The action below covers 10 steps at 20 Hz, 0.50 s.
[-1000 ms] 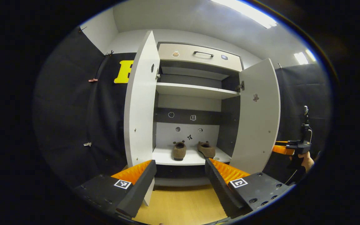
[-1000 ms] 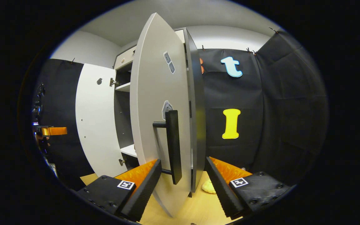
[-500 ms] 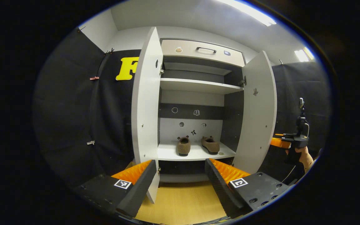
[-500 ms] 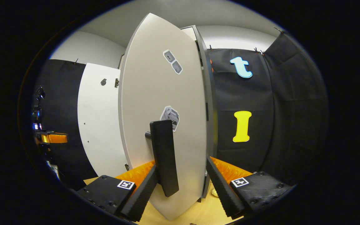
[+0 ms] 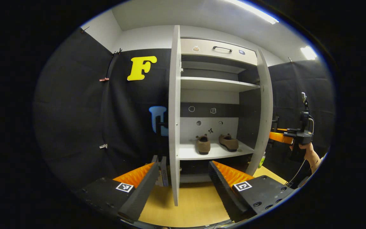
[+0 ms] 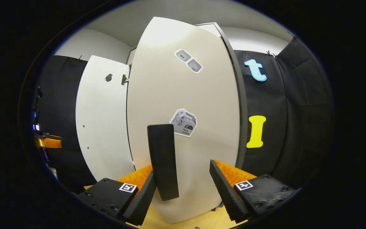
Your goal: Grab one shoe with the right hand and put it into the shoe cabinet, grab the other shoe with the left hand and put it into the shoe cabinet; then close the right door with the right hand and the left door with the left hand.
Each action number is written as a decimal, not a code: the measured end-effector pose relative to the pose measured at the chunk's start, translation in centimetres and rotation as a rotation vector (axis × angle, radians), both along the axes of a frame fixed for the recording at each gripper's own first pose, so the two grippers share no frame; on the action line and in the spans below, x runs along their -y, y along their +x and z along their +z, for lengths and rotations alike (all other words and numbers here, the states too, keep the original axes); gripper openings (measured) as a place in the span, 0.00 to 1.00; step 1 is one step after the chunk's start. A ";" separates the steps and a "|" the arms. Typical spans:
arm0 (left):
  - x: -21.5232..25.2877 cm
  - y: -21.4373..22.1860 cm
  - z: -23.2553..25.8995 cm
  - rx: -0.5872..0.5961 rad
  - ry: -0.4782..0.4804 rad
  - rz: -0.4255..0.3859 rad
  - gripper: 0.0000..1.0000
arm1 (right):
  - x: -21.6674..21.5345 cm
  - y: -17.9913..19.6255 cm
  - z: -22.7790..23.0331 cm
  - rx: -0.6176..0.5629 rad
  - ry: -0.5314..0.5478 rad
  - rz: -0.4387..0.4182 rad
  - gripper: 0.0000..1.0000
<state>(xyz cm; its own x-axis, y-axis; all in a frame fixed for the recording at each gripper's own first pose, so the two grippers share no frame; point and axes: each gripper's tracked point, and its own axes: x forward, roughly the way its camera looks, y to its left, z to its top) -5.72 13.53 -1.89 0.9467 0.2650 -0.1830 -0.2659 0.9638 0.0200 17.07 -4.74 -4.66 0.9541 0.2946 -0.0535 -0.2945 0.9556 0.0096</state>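
Observation:
Two brown shoes (image 5: 203,144) (image 5: 228,142) rest side by side on the bottom shelf (image 5: 189,153) of the white shoe cabinet. The left door (image 5: 173,121) is edge-on to me, its lower edge between the fingers of my open left gripper (image 5: 179,184). The right door (image 5: 264,111) is swung partway shut. My right gripper (image 6: 183,187) is open against that door's outer face (image 6: 186,95), with the black handle (image 6: 162,159) standing between its fingers, close to the left one. A hand holds the right gripper (image 5: 292,137) behind the right door.
A top drawer (image 5: 218,52) and an upper shelf (image 5: 214,84) are above the shoes. Flat items (image 5: 162,170) lean on the floor left of the left door, and a green bottle (image 5: 262,160) stands by the right door. Wooden floor (image 5: 192,203) lies below.
The right door has swung further toward shut, pushed by my right gripper. My left gripper has shifted left, so the left door now appears edge-on between its fingers.

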 end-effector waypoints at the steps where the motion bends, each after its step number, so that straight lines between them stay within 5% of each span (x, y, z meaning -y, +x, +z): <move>1: -0.6 -0.2 -0.1 0.000 0.002 0.003 0.98 | -0.8 0.7 0.0 0.004 -0.004 -0.008 0.98; 10: -6.4 -0.4 -1.2 0.005 -0.014 0.021 0.98 | -5.5 5.9 -0.9 0.017 0.002 -0.077 0.98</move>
<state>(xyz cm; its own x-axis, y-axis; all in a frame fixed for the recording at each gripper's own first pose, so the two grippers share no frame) -6.11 19.97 -3.05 0.9419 0.2824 -0.1817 -0.2863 0.9581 0.0051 22.97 0.76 -5.54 0.9747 0.2205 -0.0369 -0.2204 0.9754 0.0071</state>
